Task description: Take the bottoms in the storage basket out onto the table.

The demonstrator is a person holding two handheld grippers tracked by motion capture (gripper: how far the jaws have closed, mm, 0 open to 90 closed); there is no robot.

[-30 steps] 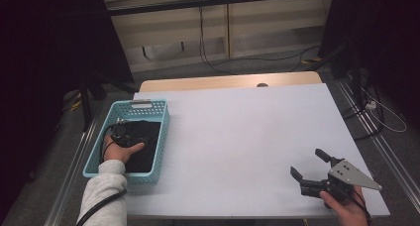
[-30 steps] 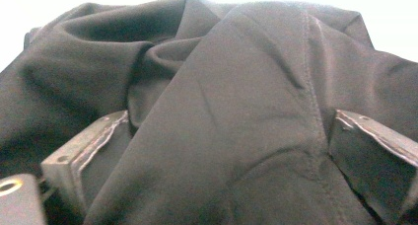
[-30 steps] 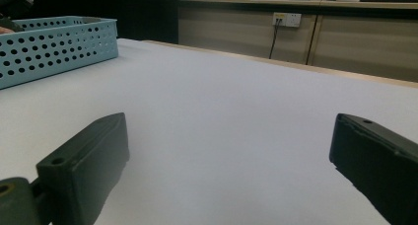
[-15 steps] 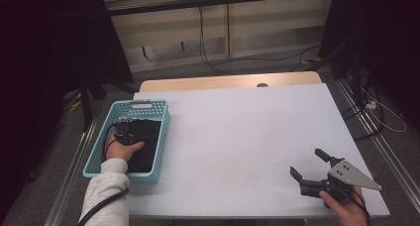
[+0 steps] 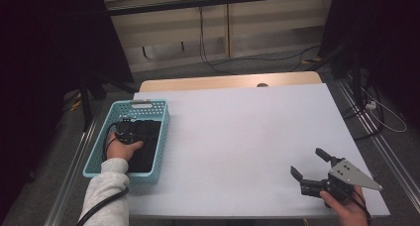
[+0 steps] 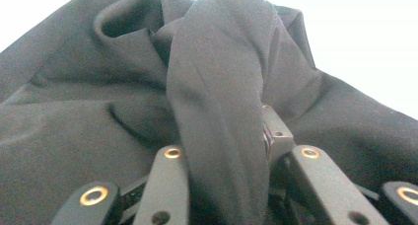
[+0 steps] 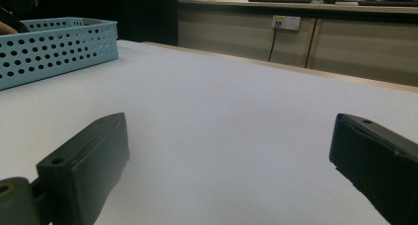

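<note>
Nothing has moved: left tongs [image 5: 125, 133] stay clamped on black cloth [image 6: 148, 101], right tongs [image 5: 311, 166] apart.

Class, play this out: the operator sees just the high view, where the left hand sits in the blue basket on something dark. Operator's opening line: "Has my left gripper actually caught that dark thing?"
Observer: Yes. In the left gripper view a fold of the black cloth runs up between the jaws of the left gripper, which are closed on it.
Operator: Is it flat or bunched?
Observer: Bunched; that view shows folds and creases around the pinched ridge.
Operator: And my right gripper?
Observer: The right gripper has its jaws wide apart with bare white table between them.
Operator: What lies ahead of it?
Observer: The blue basket shows at the far left of the right gripper view, its perforated wall facing the camera.
</note>
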